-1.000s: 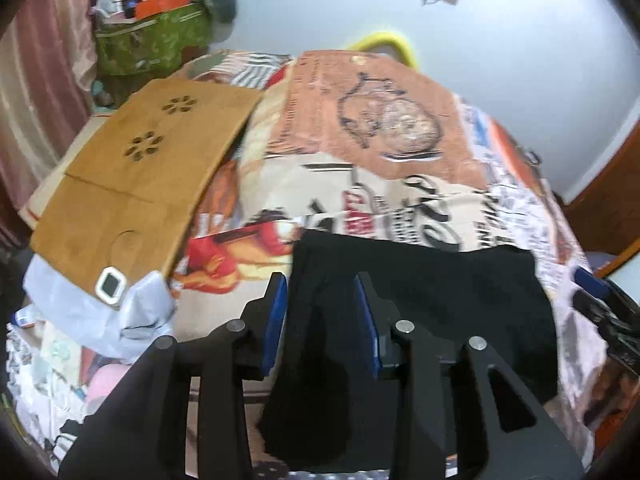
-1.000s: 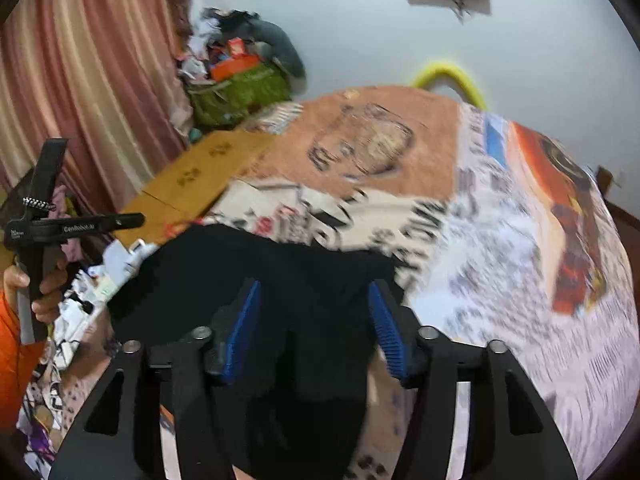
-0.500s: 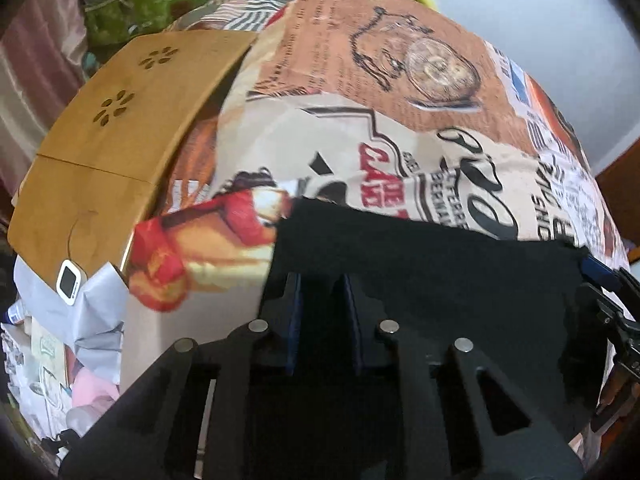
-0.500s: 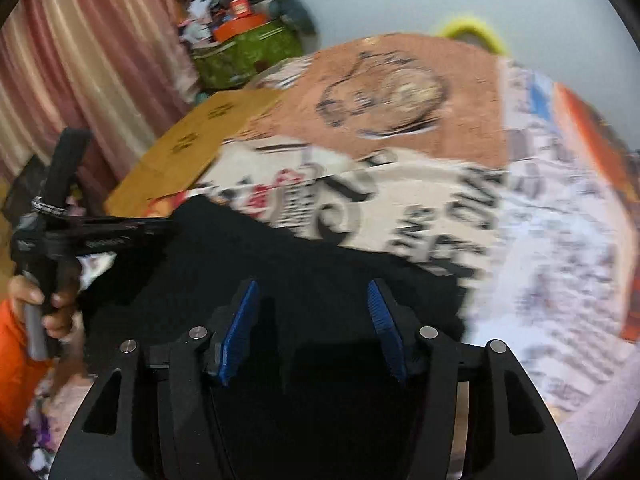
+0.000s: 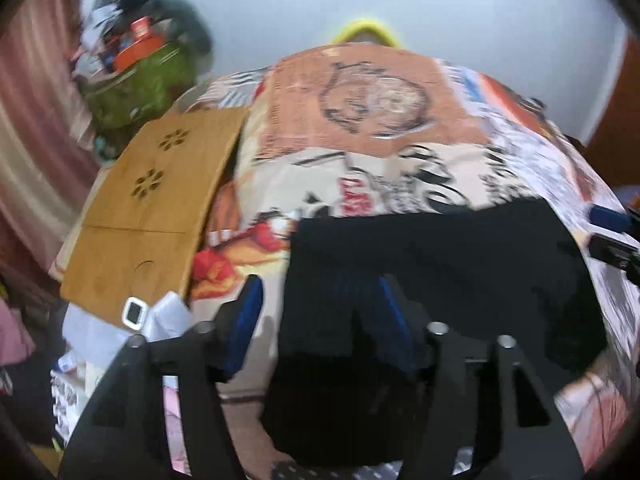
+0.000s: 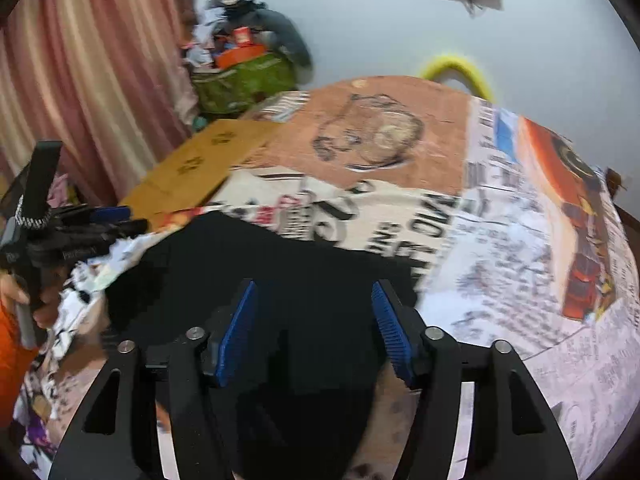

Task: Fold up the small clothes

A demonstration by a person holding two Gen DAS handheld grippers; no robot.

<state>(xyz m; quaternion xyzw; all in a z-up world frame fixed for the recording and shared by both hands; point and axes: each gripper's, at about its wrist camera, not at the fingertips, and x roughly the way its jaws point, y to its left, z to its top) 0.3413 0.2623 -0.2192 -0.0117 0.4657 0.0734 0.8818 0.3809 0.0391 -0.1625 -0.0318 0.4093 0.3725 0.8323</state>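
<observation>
letting go: the left hand-held gripper [image 5: 320, 312], pinched on the black garment [image 5: 440, 256] a moment ago, is opening with the cloth edge loose between its pads, and the right hand-held gripper [image 6: 312, 316] is opening wider over it too. the garment now lies flat on the bed [image 6: 500, 248], so this fold looks laid down.

A garment [image 5: 420, 264] lies spread on the near part of a bed cover [image 5: 400, 168]. A board [image 5: 160, 200] rests on the bed's left edge, left of the garment and apart from it. Behind the board, a bag [image 5: 140, 84] heaped with clutter stands against the wall [image 5: 480, 20]. A curtain [image 6: 80, 80] hangs at the far left. Both grippers are over the garment's near edge, the left gripper [image 5: 320, 304] at its left side, the right gripper [image 6: 314, 312] towards its right.
</observation>
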